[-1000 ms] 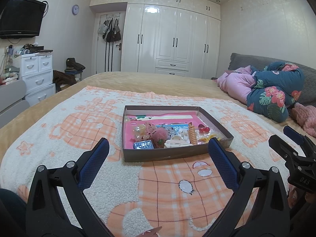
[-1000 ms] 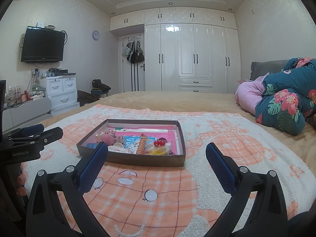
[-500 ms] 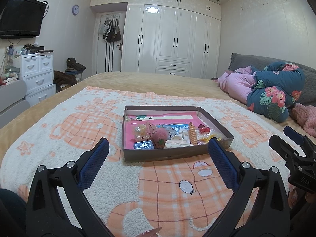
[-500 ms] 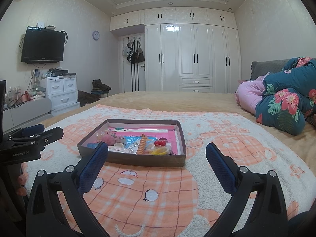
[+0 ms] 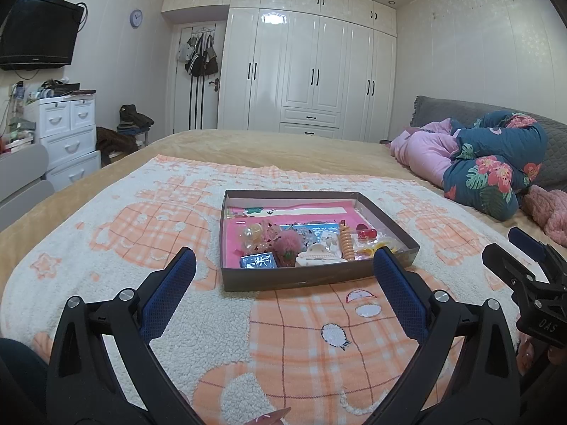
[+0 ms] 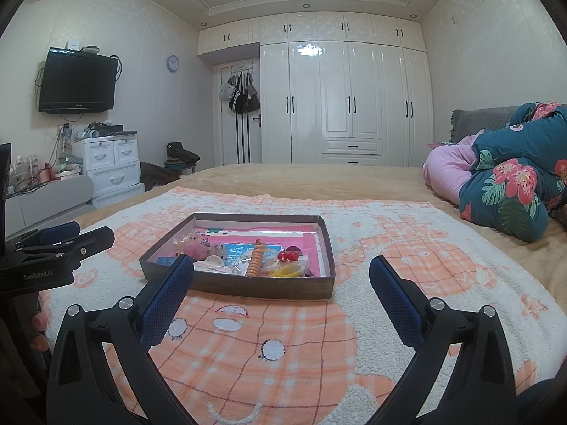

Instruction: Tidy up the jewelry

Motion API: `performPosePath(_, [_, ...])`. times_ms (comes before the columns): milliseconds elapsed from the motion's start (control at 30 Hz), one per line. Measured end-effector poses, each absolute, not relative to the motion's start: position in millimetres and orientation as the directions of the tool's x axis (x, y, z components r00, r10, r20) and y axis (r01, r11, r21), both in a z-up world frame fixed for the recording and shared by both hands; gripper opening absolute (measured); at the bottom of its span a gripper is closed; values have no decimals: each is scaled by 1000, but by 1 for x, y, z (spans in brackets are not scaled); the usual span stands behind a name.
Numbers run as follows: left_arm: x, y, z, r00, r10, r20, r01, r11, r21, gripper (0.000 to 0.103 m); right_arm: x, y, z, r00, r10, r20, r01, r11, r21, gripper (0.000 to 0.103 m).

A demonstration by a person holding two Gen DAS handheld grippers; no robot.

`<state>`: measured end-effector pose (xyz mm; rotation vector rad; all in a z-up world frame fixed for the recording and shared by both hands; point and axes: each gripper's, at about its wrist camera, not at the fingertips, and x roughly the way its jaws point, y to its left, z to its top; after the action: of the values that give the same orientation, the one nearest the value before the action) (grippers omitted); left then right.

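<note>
A shallow brown cardboard tray with a pink floor lies on the orange-and-white blanket; it also shows in the right wrist view. In it lie a pink pompom, a cream hair claw, an orange spiral hair tie, red beads, a blue packet and yellow bands. My left gripper is open and empty, held just short of the tray's near wall. My right gripper is open and empty, also near the tray's front edge.
The blanket covers a tan bed. Pink and floral bedding is piled at the right. A white drawer unit and a wall TV stand at the left, white wardrobes behind.
</note>
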<state>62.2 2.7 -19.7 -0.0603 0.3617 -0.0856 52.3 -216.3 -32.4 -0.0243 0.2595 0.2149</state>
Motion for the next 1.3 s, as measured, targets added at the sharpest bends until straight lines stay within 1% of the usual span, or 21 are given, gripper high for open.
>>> performPosePath(1067, [62, 3, -19, 933, -91, -347, 71, 995, -72, 92, 50, -213, -31, 946, 206, -250, -213, 977, -2, 97])
performPosePath(1300, [65, 7, -18, 928, -66, -366, 46, 997, -64, 92, 49, -214, -30, 946, 200, -256, -207, 978, -3, 97])
